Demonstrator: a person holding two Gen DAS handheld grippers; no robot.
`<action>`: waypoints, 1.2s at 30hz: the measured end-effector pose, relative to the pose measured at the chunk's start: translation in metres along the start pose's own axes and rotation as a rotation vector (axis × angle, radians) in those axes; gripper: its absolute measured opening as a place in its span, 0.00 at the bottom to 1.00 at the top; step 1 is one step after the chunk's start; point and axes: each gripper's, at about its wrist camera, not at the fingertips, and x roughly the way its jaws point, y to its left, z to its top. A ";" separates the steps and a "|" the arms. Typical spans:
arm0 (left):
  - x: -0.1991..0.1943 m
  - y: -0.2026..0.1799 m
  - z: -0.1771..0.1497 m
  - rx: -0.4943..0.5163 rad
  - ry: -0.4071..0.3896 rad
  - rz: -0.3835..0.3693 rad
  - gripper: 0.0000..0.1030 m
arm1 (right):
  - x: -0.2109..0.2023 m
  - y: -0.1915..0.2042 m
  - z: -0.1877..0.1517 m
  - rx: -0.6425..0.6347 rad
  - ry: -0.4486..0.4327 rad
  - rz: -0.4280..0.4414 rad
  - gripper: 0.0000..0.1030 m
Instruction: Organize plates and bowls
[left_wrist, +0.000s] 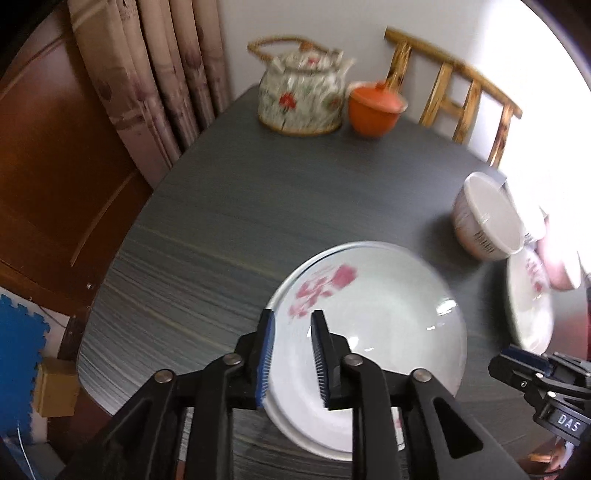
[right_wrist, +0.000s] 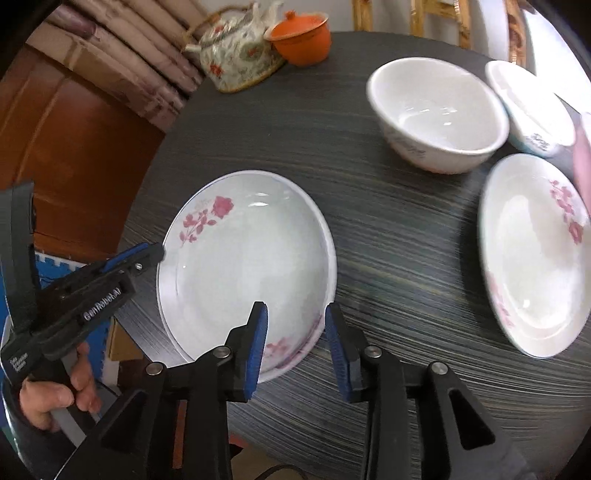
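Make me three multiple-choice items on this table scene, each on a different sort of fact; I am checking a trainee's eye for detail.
1. Where does the orange lidded pot stand?
A. beside the floral teapot
B. inside the big white bowl
C. on the rose-print plate

2. How many rose-print plates lie apart on the table?
A. one
B. two
C. four

3. What is between the pads of the right gripper?
A. a bowl's wall
B. a teapot handle
C. only the plate's near rim, with gaps either side

Key: 1 A, pot and teapot stand side by side at the far edge. 2 B, one under the grippers, another plate to its right. 3 C, the pads stand clear of the rim.
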 end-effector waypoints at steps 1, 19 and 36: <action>-0.006 -0.008 0.000 0.000 -0.023 -0.031 0.23 | -0.008 -0.008 -0.003 0.003 -0.022 -0.005 0.31; 0.018 -0.172 -0.005 0.088 0.045 -0.326 0.29 | -0.091 -0.215 -0.053 0.337 -0.229 -0.093 0.31; 0.065 -0.222 -0.003 0.126 0.100 -0.298 0.29 | -0.057 -0.261 -0.026 0.341 -0.242 -0.070 0.29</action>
